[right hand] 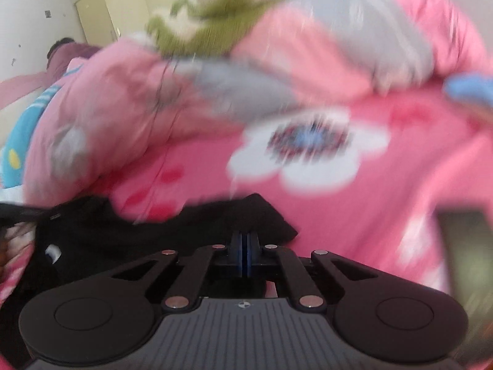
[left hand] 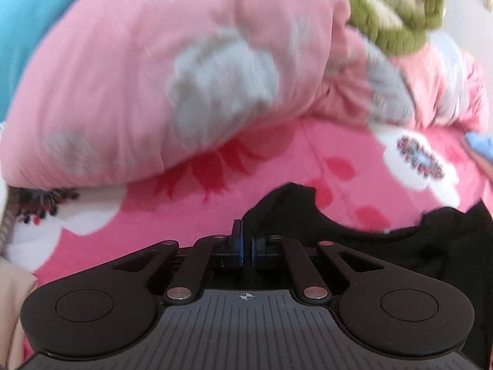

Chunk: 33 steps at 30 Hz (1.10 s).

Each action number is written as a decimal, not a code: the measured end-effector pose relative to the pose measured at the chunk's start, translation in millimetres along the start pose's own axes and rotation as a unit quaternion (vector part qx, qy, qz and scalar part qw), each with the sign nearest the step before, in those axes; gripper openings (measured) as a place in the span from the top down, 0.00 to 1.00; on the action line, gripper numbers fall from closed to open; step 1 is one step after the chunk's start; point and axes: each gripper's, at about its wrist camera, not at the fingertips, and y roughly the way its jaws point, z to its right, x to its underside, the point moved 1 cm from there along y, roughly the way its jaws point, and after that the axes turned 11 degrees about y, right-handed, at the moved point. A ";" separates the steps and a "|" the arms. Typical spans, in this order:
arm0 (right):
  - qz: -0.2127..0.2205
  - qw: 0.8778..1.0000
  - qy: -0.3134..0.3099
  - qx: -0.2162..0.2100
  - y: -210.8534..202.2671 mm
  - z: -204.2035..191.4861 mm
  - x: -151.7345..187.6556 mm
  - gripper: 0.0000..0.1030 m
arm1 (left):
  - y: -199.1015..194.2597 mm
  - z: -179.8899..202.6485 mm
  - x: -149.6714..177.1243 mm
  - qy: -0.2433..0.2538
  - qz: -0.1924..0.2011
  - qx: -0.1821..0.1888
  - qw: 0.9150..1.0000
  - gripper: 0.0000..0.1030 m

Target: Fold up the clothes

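On a bed covered by a bright pink blanket (left hand: 191, 215) printed with white flowers, a black garment (right hand: 215, 219) lies spread between 2 hand-held grippers. Left gripper (left hand: 246, 251) has its blue-padded fingers nearly together with a thin gap, the garment's edge just ahead of them; whether it pinches the cloth cannot be told. Right gripper (right hand: 246, 254) has its pads pressed flat together at the garment's near corner; a grip on the fabric cannot be confirmed. Behind, a bulky pale pink quilt (left hand: 129, 77) with grey patches is heaped up, a green and white knitted item (left hand: 397, 9) on top. Both views are blurred
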 end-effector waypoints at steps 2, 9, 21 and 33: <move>0.029 0.999 -0.028 0.020 4.6 -0.1 -24.8 0.98 | -10.8 0.7 -7.6 -0.006 0.022 -0.002 1.000 0.98; 0.099 0.986 -0.111 0.073 45.0 -8.8 -107.3 0.98 | -9.7 -1.1 -44.1 -0.023 0.089 -0.035 0.995 0.98; 0.015 0.981 -0.143 0.126 179.3 -30.8 -107.0 0.91 | 64.3 -12.4 -27.5 -0.029 0.006 -0.052 0.998 0.74; -0.028 0.998 0.029 0.046 49.0 -7.6 -53.4 0.44 | -41.7 -11.8 7.2 -0.011 0.034 -0.029 0.999 0.06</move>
